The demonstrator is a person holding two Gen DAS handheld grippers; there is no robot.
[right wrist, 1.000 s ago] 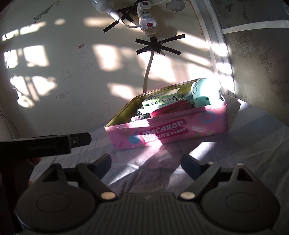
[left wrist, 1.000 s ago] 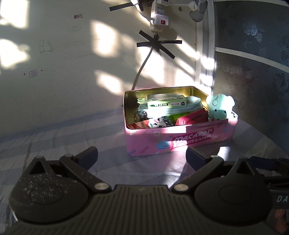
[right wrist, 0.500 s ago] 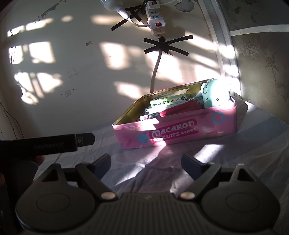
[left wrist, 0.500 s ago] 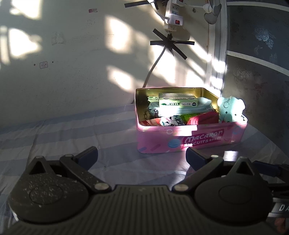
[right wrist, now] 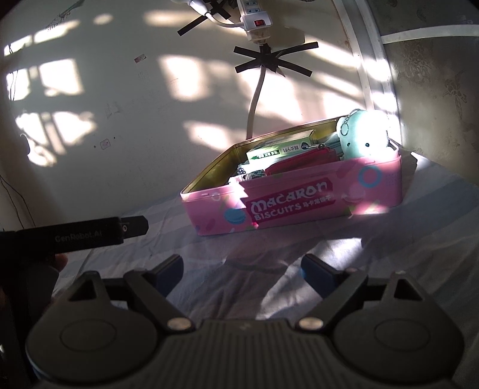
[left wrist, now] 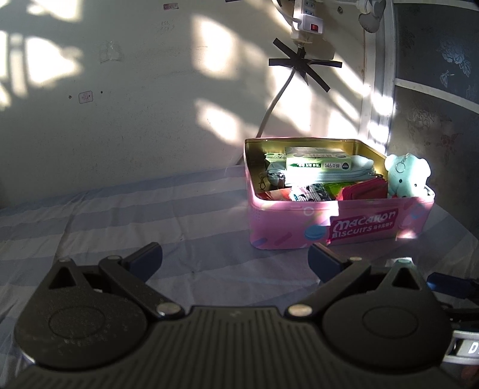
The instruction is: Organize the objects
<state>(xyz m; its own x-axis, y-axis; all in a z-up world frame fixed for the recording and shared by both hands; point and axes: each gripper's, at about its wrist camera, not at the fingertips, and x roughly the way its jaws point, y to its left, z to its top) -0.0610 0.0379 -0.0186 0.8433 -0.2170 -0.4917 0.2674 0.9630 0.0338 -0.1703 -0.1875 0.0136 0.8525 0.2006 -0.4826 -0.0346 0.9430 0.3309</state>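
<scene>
A pink "Macaron Biscuits" tin [left wrist: 287, 227] stands open on the striped sheet, right of centre in the left wrist view and also in the right wrist view [right wrist: 374, 194]. It holds a green-and-white box [left wrist: 317, 160], a red pouch [left wrist: 363, 190], small packets and a mint plush bear keychain [left wrist: 405, 179] at its right end; the bear also shows in the right wrist view [right wrist: 363, 137]. My left gripper [left wrist: 235, 257] is open and empty, short of the tin. My right gripper [right wrist: 241, 267] is open and empty, also short of it.
A blue-and-white striped bedsheet [left wrist: 119, 215] covers the surface. A white wall stands behind with a power strip [left wrist: 305, 18] and a taped cable [left wrist: 299, 62]. A dark patterned panel [left wrist: 440, 104] is at the right. The left gripper's black body [right wrist: 74, 235] shows at the left of the right wrist view.
Both grippers have shifted, so the tin sits further right in each view. Both stay open and empty.
</scene>
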